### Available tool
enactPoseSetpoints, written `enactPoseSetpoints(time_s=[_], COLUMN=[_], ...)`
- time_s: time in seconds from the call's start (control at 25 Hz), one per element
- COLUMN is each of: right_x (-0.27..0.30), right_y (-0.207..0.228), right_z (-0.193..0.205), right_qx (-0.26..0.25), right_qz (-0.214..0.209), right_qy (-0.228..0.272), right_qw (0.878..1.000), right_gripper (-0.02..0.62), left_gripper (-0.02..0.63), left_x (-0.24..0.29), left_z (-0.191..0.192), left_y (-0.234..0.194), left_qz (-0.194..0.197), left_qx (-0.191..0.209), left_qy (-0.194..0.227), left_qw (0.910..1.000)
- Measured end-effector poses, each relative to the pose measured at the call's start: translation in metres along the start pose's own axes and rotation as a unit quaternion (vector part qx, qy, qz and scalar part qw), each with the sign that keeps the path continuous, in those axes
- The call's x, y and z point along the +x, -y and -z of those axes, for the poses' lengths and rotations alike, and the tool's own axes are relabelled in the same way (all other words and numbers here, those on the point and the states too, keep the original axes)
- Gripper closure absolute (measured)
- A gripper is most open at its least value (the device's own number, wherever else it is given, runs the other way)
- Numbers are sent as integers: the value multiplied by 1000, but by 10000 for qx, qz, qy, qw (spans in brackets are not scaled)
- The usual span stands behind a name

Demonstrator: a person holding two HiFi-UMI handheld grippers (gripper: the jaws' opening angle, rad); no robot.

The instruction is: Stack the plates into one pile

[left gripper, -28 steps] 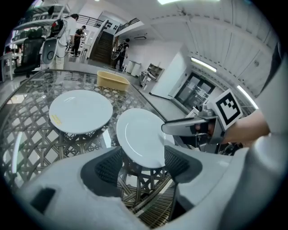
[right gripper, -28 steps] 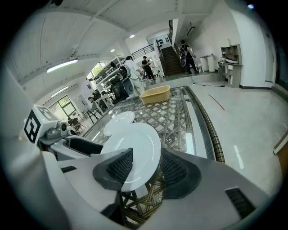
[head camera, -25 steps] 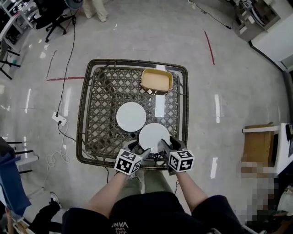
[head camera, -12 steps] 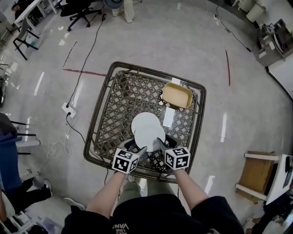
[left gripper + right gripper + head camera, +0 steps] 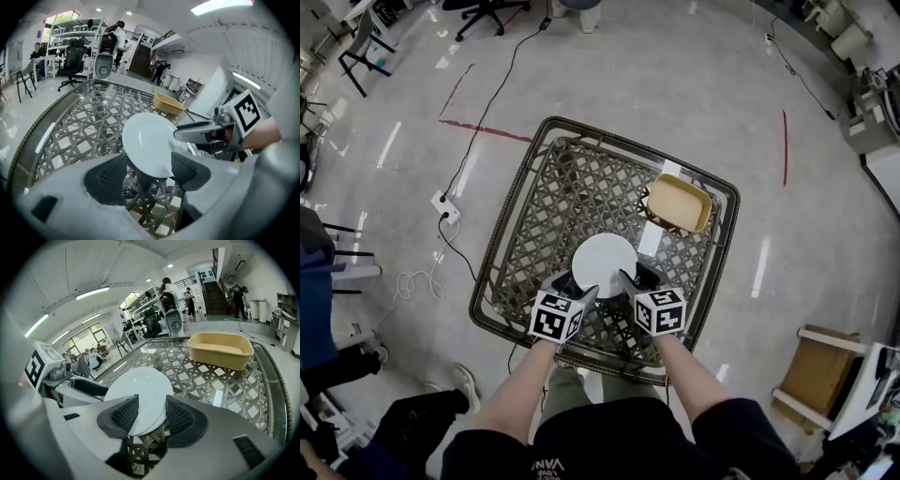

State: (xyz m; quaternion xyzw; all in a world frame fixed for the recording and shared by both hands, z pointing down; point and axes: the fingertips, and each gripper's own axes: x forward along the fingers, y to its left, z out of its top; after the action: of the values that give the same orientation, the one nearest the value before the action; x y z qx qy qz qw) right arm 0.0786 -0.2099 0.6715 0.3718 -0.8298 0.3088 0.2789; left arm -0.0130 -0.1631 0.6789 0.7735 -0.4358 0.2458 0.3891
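I stand by the woven table (image 5: pixel 508 217) and look down at it. At the plate's 7 o'clock are the left tongs (image 5: pixel 149 171). Their two dark pads pinch the near edge of the top plate (image 5: pixel 603 262), so they are holding it, not standing wide. The top plate is white and round. It is near the middle of the table, a bit toward the person. It sits right over the bottom plate (image 5: pixel 162 418), and only a thin white rim of that one peeks out from under it. I cannot tell if the two plates touch all the way round. At the plate's 5 o'clock are the right tongs (image 5: pixel 149 412). They hold the top plate's edge between their pads too. Off at 1 o'clock, well apart, is a yellow tub (image 5: pixel 679 202). It is not in the way.

I think the step now is to set the top plate down on the bottom one. To do it well, both tongs should go down slowly and together, so the plate stays flat and does not tip. The round edges should line up first. Both tongs should let go only when the plate rests. Then they should pull straight back toward 6 o'clock without bumping the pile.
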Motion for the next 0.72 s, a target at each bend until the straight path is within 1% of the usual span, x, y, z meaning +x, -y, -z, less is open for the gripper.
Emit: enactPoseSetpoints(time_s=[0.12, 0.24, 0.4, 0.56, 0.72], right_x=[3, 4, 5, 5, -1], right_y=[3, 4, 5, 4, 2], right_z=[-6, -9, -8, -8, -10], right_qx=[-161, -253, -299, -346, -291], right_qz=[37, 77, 74, 84, 141], right_qy=[-33, -95, -140, -152, -75], right_qw=[9999, 9996, 9994, 9992, 9994], right_gripper=[421, 399, 399, 385, 380], left_gripper=[308, 307, 307, 307, 307], left_x=[5, 9, 11, 9, 4], left_z=[-1, -1, -3, -4, -8], left_y=[0, 3, 1, 0, 2], left_qz=[-61, -90, -129, -135, -148], left_qx=[-3, -16, -79, -88, -78], left_qy=[-144, -266, -238, -234, -112], left_qw=[9999, 9996, 9996, 9996, 9998])
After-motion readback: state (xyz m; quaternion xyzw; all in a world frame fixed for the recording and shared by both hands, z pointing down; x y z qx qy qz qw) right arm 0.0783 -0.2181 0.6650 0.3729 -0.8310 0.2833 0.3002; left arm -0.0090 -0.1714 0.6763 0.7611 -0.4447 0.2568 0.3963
